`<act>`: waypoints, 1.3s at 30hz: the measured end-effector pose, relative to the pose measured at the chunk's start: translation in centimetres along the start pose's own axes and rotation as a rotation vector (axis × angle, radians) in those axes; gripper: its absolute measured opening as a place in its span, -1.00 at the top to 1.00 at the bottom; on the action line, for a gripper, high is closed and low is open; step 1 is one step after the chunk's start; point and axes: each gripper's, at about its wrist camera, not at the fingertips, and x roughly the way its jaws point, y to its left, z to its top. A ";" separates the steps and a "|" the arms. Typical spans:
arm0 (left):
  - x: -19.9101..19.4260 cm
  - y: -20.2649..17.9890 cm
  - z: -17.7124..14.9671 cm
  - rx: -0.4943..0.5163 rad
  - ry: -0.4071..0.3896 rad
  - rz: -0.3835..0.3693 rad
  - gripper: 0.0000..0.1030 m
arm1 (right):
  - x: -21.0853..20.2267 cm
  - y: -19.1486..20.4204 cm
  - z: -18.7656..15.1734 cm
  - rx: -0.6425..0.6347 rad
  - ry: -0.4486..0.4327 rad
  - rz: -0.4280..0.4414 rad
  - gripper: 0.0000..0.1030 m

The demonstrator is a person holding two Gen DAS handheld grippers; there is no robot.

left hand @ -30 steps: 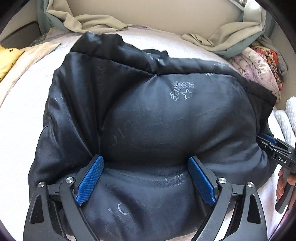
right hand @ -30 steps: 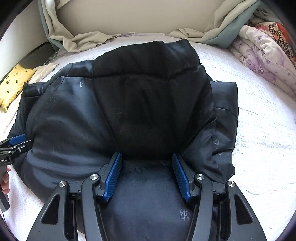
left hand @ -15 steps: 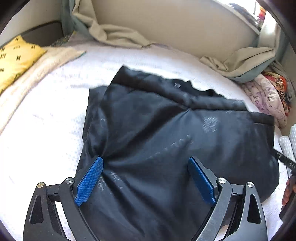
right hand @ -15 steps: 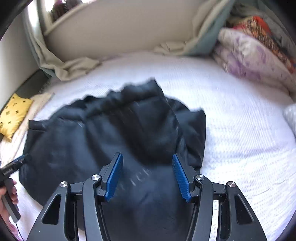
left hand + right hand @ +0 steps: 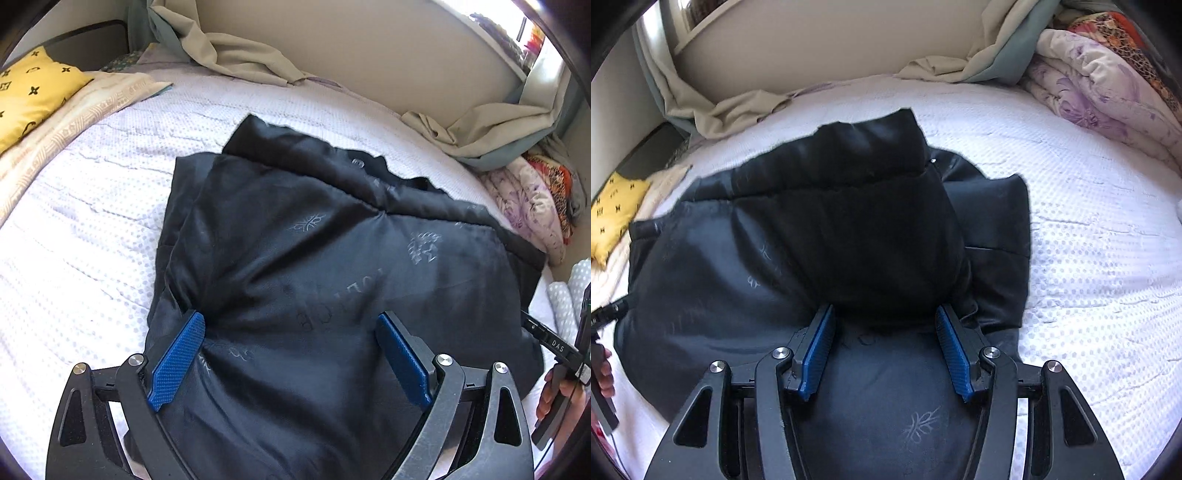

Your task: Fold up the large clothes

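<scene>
A black padded jacket lies folded in a thick bundle on the white bedspread. My left gripper hovers over its near edge with jaws wide. The cloth lies between the blue pads, and creases run to the left one. In the right wrist view the jacket bulges up between the pads of my right gripper. That gripper squeezes a puffy fold while its jaws are opening. Each view shows the other gripper's tip at the jacket's side edge.
A yellow patterned pillow and a beige blanket lie at the left. Beige and green sheets are heaped along the wall. A floral quilt is piled at the right. A hand shows at the right edge.
The left gripper drew back and up from the jacket, so more white bedspread shows on the left. The right view tilted up and came back. The same fold stays between its pads.
</scene>
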 end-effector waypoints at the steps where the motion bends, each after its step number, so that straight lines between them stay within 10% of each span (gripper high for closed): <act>1: -0.5 0.1 0.1 -0.009 -0.001 -0.012 -0.86 | -0.9 0.2 0.3 0.006 -0.009 -0.010 -0.14; 17: -9.4 2.2 -2.2 -0.124 -0.091 -0.151 -0.87 | -17.2 9.7 -3.6 -0.110 -0.258 -0.012 -0.45; 28: -11.3 5.2 -5.3 -0.196 -0.083 -0.109 -0.87 | -18.5 10.6 -9.8 -0.183 -0.228 0.015 -0.47; 39: -10.0 6.0 -2.3 -0.194 -0.048 -0.094 -0.87 | -17.4 6.4 -5.3 0.043 -0.153 0.102 -0.47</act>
